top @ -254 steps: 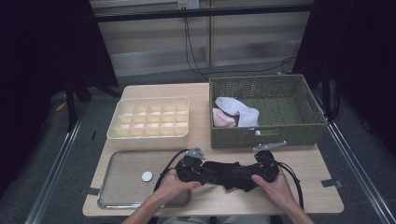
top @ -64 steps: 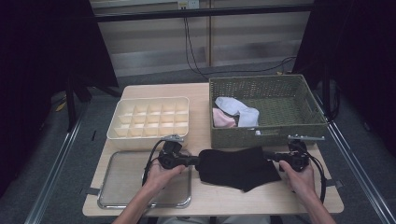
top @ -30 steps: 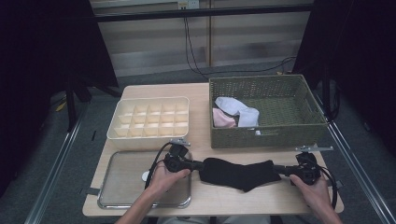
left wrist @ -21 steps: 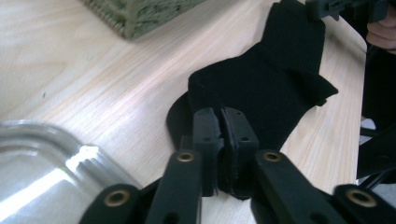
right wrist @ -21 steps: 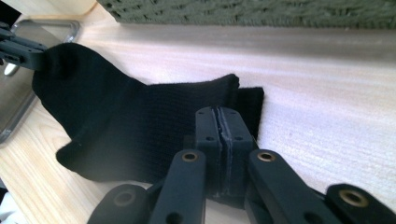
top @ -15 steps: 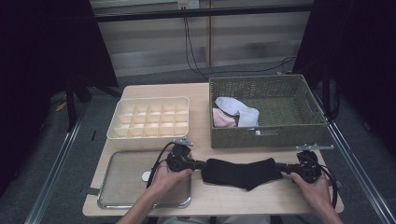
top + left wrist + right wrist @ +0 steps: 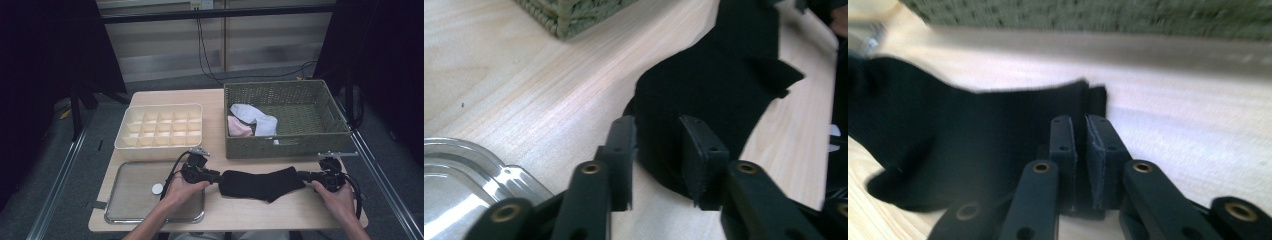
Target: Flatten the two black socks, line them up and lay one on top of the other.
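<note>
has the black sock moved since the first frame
Yes. The black sock was bunched between the hands near the metal tray; now it lies stretched rightward along the table's front, below the green basket.

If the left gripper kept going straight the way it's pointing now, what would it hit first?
Most likely the black sock: the left gripper has just been opening, and the sock's near end lies between its jaws, directly ahead on the table.

You have a soft black cloth sock [image 7: 261, 183] lying flat and stretched out on the light wooden tabletop [image 7: 280, 210]. It runs left to right, just in front of the green woven basket [image 7: 285, 120]. One little flap sticks out along its near edge.
</note>
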Available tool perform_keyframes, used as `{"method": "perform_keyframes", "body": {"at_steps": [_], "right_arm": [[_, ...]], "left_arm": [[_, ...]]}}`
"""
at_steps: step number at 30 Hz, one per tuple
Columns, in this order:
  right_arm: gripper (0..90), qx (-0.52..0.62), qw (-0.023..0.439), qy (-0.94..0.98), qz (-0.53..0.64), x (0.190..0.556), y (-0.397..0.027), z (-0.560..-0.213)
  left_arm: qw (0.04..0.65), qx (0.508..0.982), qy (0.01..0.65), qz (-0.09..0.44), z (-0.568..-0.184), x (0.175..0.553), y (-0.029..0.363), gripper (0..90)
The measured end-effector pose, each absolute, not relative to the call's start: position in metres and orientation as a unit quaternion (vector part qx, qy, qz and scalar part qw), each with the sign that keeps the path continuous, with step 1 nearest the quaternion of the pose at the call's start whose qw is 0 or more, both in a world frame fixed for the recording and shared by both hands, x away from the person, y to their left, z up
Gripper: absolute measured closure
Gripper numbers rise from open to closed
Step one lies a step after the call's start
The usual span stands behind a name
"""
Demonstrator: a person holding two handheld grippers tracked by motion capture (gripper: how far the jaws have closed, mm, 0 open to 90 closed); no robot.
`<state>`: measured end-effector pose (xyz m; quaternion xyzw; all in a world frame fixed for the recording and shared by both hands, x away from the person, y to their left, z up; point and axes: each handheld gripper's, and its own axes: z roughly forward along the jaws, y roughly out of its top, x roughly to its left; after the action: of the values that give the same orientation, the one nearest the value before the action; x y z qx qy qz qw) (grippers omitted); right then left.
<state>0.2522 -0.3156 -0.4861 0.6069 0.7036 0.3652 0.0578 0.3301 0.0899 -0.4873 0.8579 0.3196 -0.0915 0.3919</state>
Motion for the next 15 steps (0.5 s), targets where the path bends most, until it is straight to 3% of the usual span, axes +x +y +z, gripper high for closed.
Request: {"method": "perform_keyframes", "body": {"at_steps": [11,15], "right_arm": [[55.2,0.608,0.050,0.695,0.381,0.248,-0.318,-0.492],[51.7,0.612,0.045,0.696,0.373,0.250,-0.317,-0.495]], "left_arm": [[0.399,0.862,0.305,-0.075,-0.484,0.323,0.094,59.2],[0.386,0.871,0.295,-0.070,-0.487,0.321,0.092,57.1]]}}
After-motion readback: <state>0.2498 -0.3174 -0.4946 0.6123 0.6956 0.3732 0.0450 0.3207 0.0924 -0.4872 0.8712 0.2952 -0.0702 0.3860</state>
